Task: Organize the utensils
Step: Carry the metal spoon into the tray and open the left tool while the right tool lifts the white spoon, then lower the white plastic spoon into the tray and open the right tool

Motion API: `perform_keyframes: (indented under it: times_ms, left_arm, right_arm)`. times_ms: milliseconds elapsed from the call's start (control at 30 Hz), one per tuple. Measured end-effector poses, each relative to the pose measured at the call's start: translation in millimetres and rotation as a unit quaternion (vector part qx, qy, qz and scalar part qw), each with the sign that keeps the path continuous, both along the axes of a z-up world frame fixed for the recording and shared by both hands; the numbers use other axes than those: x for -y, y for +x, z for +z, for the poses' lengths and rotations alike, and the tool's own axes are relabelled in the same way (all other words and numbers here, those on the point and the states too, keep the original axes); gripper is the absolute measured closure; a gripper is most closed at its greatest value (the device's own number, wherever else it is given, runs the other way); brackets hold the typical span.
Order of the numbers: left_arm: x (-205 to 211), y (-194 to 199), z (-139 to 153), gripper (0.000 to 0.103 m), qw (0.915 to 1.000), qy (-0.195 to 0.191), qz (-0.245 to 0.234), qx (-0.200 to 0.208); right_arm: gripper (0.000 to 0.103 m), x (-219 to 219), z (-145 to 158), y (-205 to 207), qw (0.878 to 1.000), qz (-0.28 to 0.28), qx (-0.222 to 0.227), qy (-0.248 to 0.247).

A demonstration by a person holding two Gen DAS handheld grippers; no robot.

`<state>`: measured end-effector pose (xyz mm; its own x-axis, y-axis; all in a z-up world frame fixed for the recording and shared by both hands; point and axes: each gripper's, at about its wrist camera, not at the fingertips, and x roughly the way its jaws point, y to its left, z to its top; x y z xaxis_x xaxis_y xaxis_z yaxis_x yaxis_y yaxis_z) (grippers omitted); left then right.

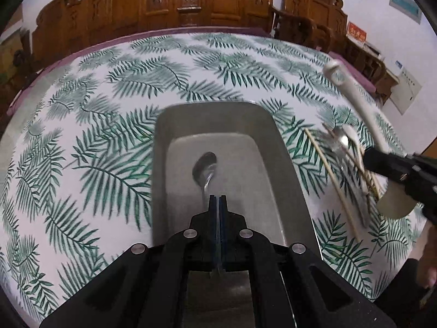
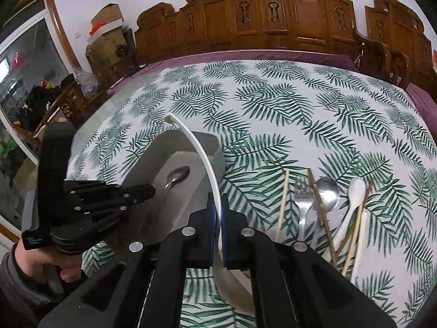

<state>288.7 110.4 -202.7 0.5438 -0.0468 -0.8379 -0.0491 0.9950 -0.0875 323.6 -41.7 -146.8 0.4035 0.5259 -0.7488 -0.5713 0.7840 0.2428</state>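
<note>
A grey tray lies on the leaf-print tablecloth. My left gripper is shut on the handle of a metal spoon, whose bowl hangs low inside the tray. My right gripper is shut on the curved handle of a white ladle, which arches over the tray's right wall; its bowl sits under the gripper. From the left wrist view the right gripper and the ladle are off to the tray's right. The right wrist view shows the left gripper and its spoon over the tray.
Right of the tray lie loose utensils: a fork, a metal spoon, a white spoon and several chopsticks. Carved wooden chairs line the table's far edge. A hand holds the left gripper's handle.
</note>
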Motion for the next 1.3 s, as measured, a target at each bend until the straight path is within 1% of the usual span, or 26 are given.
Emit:
perform_keyframes:
  times_ms: [267,400,533,633,733,833,967,1133,1167,1300]
  left_arm:
    - [-21,-24,40,0.102,0.9978,0.008,0.014,0.064]
    - [-36,-34,53,0.102,0.9960,0.010,0.027,0.084]
    - [-53,-40,60,0.102,0.9943,0.004,0.046,0.096]
    - [-60,-43,61,0.102,0.9934,0.002,0.055,0.100]
    - [-63,-44,62,0.102,0.9931,0.005,0.059,0.101]
    - [-64,-44,61,0.102,0.9931,0.003,0.060,0.100]
    - [-63,-44,60,0.102,0.9932,-0.001,0.059,0.101]
    - [-57,-42,59,0.102,0.9937,-0.001,0.051,0.100]
    - [-56,-42,59,0.102,0.9937,-0.001,0.050,0.100]
    - [-50,-41,59,0.102,0.9939,-0.005,0.042,0.101]
  right_arm:
    - [0.098,-34,4,-8,1.000,0.007,-0.012,0.017]
    - [0.098,-54,4,-10,0.999,0.007,-0.029,0.034]
    - [0.098,-71,3,-12,0.998,0.008,-0.048,0.052]
    - [0.098,-81,0,-10,0.995,0.006,-0.069,0.070]
    - [0.098,-87,-8,-6,0.994,-0.003,-0.085,0.074]
    - [0.098,-88,-23,3,0.991,-0.015,-0.107,0.076]
    - [0.096,-85,-42,15,0.989,-0.028,-0.126,0.072]
    - [0.094,-87,-53,22,0.991,-0.034,-0.120,0.051]
    - [0.092,-87,-54,23,0.992,-0.035,-0.115,0.046]
    - [0.092,-82,-48,21,0.995,-0.028,-0.090,0.035]
